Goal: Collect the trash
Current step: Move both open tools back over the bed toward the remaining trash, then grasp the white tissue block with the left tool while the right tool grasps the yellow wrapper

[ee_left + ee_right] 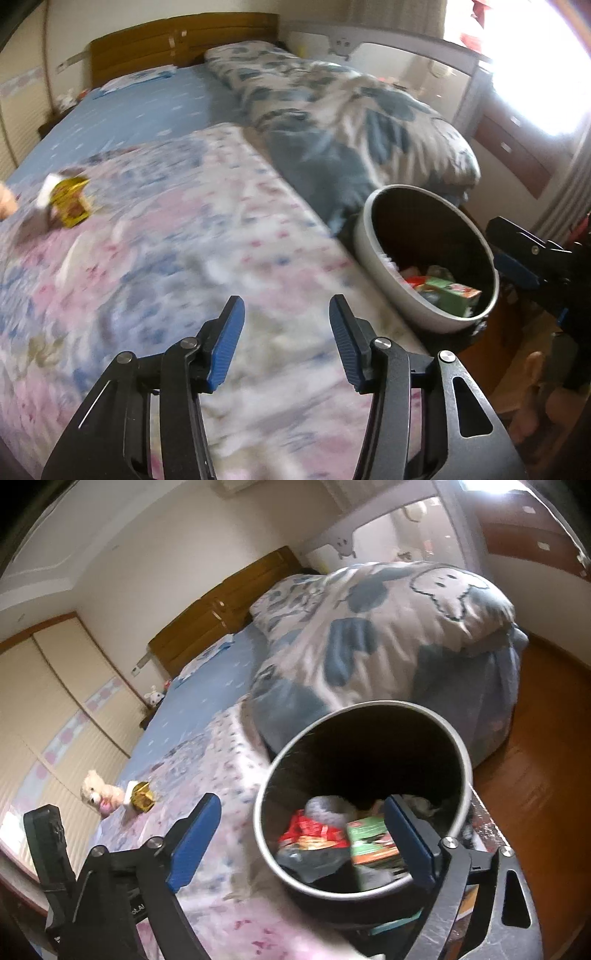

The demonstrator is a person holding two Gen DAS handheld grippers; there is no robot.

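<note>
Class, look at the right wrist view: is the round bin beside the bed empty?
No. The bin already holds a red wrapper and a green carton.

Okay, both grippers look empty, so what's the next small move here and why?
Probably swing the left gripper toward the gold wrapper on the floral bedspread. Its jaws are open with nothing between them, that wrapper lies beside the plush toy, and the bin already holds other trash.
</note>
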